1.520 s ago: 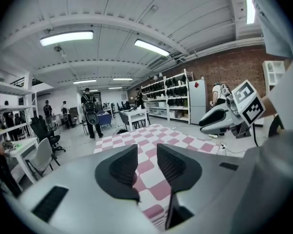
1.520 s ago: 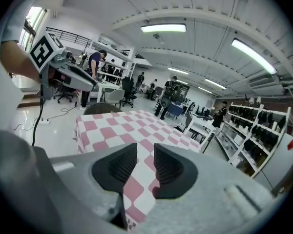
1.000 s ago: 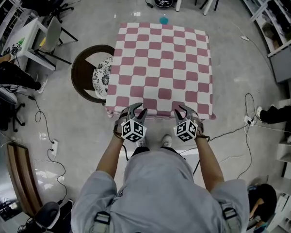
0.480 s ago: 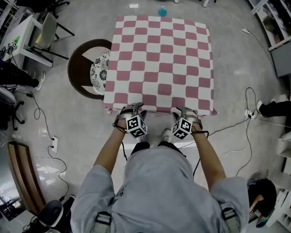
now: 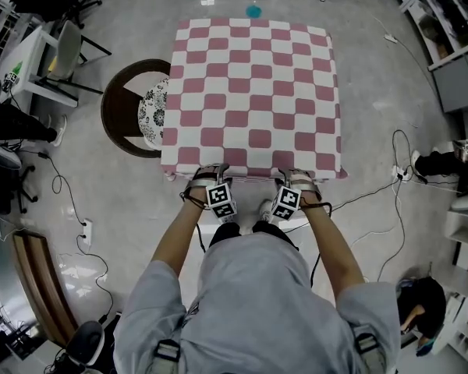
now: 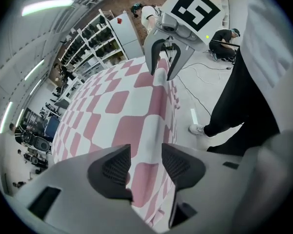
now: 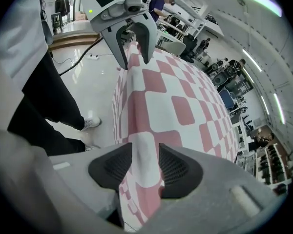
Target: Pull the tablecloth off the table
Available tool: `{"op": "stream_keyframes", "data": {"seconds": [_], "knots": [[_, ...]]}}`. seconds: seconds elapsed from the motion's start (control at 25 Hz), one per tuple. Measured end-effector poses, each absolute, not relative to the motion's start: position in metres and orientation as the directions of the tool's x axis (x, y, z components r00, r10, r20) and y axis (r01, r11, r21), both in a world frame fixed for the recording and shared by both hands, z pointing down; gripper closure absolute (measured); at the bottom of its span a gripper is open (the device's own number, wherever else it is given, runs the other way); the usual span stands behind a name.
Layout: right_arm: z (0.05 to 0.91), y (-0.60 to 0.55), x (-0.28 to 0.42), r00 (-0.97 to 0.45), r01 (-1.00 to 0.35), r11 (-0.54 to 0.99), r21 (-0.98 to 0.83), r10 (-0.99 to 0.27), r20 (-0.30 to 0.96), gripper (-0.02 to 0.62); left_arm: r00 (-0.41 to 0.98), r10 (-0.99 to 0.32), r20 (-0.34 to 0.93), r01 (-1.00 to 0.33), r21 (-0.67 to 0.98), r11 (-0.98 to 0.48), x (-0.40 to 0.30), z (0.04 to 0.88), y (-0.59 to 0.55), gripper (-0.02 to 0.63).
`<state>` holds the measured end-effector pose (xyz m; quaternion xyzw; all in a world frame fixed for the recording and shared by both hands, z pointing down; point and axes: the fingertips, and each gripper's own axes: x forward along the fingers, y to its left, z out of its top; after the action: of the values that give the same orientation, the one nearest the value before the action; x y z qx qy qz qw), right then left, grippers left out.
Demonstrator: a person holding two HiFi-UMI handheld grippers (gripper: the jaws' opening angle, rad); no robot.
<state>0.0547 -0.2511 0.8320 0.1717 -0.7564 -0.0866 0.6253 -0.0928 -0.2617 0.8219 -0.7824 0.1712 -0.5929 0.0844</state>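
Note:
A pink-and-white checked tablecloth (image 5: pixel 253 92) covers the square table, and its near edge hangs in front of me. My left gripper (image 5: pixel 210 176) stands at that edge left of middle, my right gripper (image 5: pixel 296 179) right of middle, both pointing steeply down. In the left gripper view the left gripper (image 6: pixel 145 162) straddles the cloth's (image 6: pixel 112 106) folded edge. Its jaws have just been opening, and the pads stand apart from the fabric. The right gripper (image 7: pixel 145 162) likewise has the cloth's (image 7: pixel 180 101) edge ridge between jaws that have just been opening, without pressing on it.
A round dark chair with a patterned cushion (image 5: pixel 136 111) stands against the table's left side. A white desk (image 5: pixel 31 65) is further left. Cables (image 5: pixel 374 201) and a power strip (image 5: pixel 84 234) lie on the floor. A teal object (image 5: pixel 253 11) lies beyond the table.
Both grippers have sunk from above the table top to the cloth's near edge and rolled a little. Their jaws stand wider apart than before.

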Motion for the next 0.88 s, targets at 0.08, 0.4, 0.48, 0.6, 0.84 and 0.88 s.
{"op": "stream_keyframes", "data": {"seconds": [0.08, 0.4, 0.48, 0.6, 0.84, 0.88], "knots": [[0.837, -0.251, 0.056, -0.147, -0.141, 0.925, 0.353, -0.372, 0.916, 0.44, 0.217, -0.364, 0.906, -0.148, -0.338, -0.93, -0.095, 0.831, -0.262, 0.417], [0.847, -0.245, 0.057, -0.098, -0.101, 0.935, 0.341, -0.35, 0.932, 0.44, 0.186, -0.356, 0.916, -0.122, -0.338, -0.933, -0.096, 0.849, -0.263, 0.417], [0.85, -0.249, 0.055, -0.104, -0.103, 0.928, 0.358, -0.368, 0.924, 0.44, 0.184, -0.357, 0.916, -0.115, -0.341, -0.933, -0.096, 0.85, -0.264, 0.419], [0.852, -0.252, 0.056, -0.088, -0.085, 0.923, 0.374, -0.381, 0.92, 0.44, 0.178, -0.374, 0.91, -0.112, -0.359, -0.927, -0.096, 0.849, -0.267, 0.432], [0.851, -0.257, 0.057, -0.061, -0.063, 0.907, 0.416, -0.419, 0.906, 0.463, 0.176, -0.383, 0.907, -0.117, -0.367, -0.923, -0.097, 0.848, -0.271, 0.477], [0.851, -0.257, 0.057, -0.061, -0.061, 0.907, 0.416, -0.419, 0.906, 0.463, 0.175, -0.384, 0.907, -0.114, -0.369, -0.922, -0.097, 0.848, -0.27, 0.48]]}}
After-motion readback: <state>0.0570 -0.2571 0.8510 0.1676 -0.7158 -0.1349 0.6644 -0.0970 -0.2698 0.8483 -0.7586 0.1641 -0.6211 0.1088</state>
